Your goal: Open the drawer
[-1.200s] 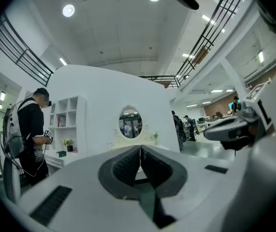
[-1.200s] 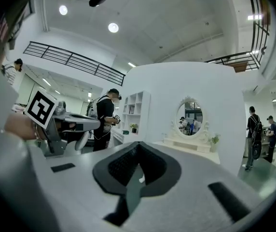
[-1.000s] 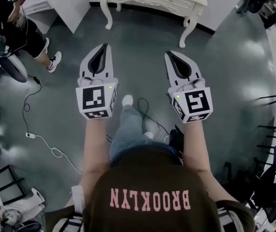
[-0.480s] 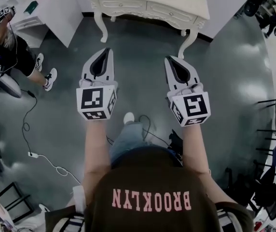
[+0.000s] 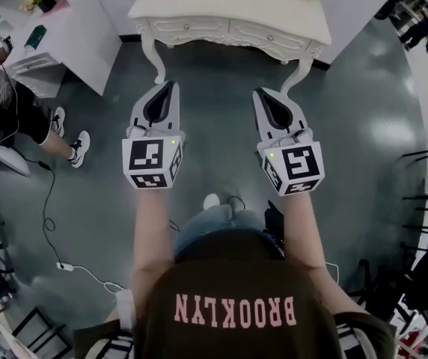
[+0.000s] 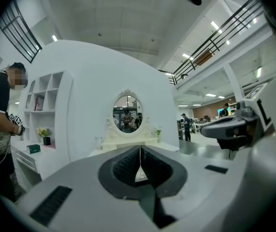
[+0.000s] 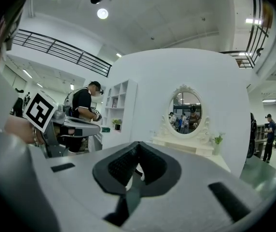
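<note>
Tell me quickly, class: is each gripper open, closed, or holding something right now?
Left gripper: closed, holding nothing.
Right gripper: closed, holding nothing.

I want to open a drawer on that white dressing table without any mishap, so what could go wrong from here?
1. The left gripper and right gripper both have their jaws shut and empty; unless one opens, it may just bump the drawer front.
2. The dressing table stands on slim curved legs, so a hard pull might shift it.
3. A cable lies loose on the floor to your left, a possible trip hazard.
</note>
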